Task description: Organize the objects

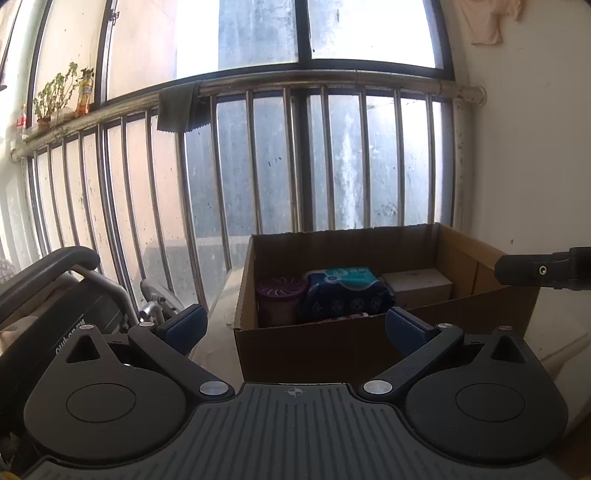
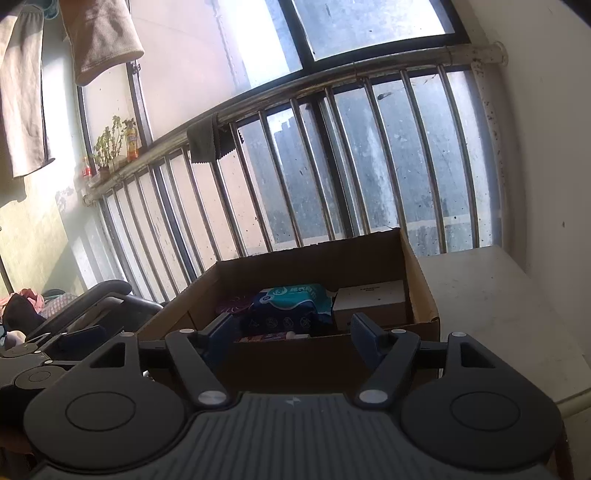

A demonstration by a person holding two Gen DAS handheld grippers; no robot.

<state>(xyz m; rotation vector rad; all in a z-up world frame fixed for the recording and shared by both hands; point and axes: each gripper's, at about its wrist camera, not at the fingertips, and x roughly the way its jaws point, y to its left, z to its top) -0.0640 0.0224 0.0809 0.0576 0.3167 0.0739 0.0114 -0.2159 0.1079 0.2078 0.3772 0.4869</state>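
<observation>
Box packed, both grippers empty.
My left gripper [image 1: 295, 325] and right gripper [image 2: 291, 332] gape before the box [image 1: 314, 350]; nothing visible remains outside.

A cardboard box [image 2: 424, 291] sits on the white table [image 2: 498, 295] by the wall.

Hard daylight floods through my window [image 1: 332, 29], blowing out its panes; everything nearer sits backlit, dim; edges bow fisheye-style.
</observation>
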